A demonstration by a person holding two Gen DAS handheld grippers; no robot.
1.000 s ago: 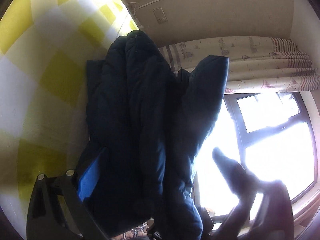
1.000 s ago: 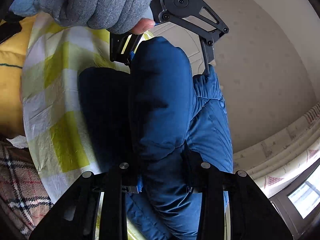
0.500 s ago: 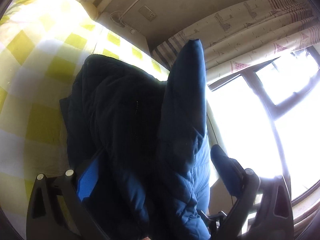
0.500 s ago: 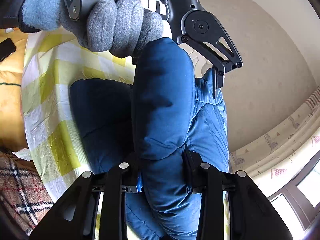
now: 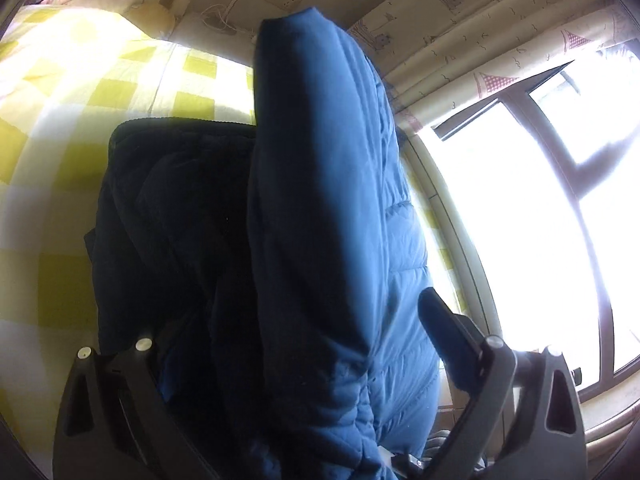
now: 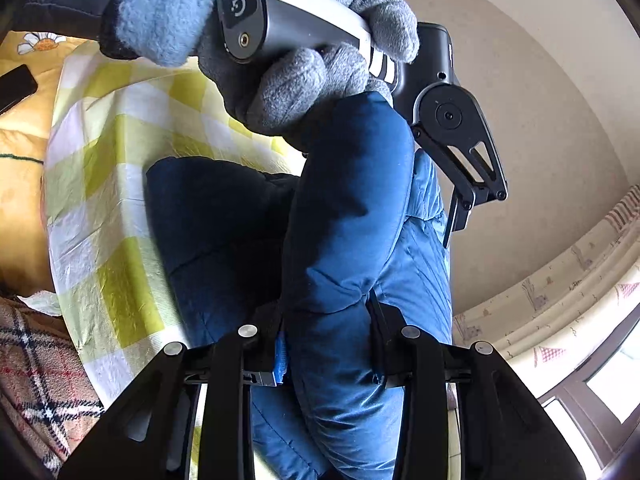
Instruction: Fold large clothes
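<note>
A: Status, right gripper [image 6: 326, 350]?
B: Clamped on blue padded jacket [image 6: 352, 216]. Thick fold of fabric pinched between both pads at 6 o'clock of right wrist view; fabric bulges above the pinch, runs up toward 12.

A: Left gripper [image 5: 304, 344]?
B: Jaws wide apart, just been closing in. Jacket bulk fills the gap. Right finger [image 5: 448, 344] stands clear of the fabric at 4 o'clock of left wrist view; left finger half buried in dark folds at 7, contact there: cannot tell. Not clamped.

A: Jacket location?
B: Lower part lying on yellow-white checked bedsheet [image 5: 92, 92]; a folded, raised section standing up from centre toward 12 in left wrist view. Dark lining side at 9, lighter quilted side at 3.

A: Left hand?
B: Grey knit glove [image 6: 304, 80] wrapped round gripper handle, at 12 in right wrist view, just above jacket top edge.

A: Surroundings?
B: Bright window [image 5: 520, 216] at 3, patterned curtain [image 5: 480, 28] at 1, left wrist view. Plaid blanket [image 6: 36, 372] at 8, black phone [image 6: 14, 88] at 10, right wrist view.
</note>
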